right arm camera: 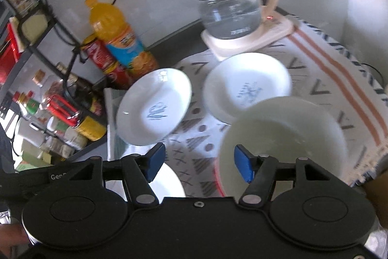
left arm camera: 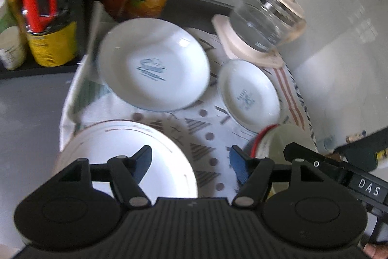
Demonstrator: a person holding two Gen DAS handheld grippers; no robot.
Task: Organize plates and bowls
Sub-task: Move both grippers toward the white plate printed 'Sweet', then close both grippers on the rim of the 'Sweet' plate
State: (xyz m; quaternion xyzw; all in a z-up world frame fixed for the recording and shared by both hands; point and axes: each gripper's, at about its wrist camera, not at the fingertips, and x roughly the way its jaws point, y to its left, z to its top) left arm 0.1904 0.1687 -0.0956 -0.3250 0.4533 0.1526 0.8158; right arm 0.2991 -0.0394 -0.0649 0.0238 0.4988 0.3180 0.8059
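Glossy white round plates on a patterned cloth [left arm camera: 206,135]: large plate [left arm camera: 126,157] near left, logo plate [left arm camera: 155,69] far, small plate [left arm camera: 249,96] far right, pale bowl [right arm camera: 283,135] near right, nothing in it. Left tongs [left arm camera: 191,162] open above the large plate and cloth; right tongs [right arm camera: 201,162] open, right pad over the bowl's rim. Glass kettle [right arm camera: 230,6] holds water.

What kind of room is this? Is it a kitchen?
Most likely a kitchen counter. A glass kettle sits on its base, white plates lie on a patterned cloth, and an orange juice bottle stands nearby.
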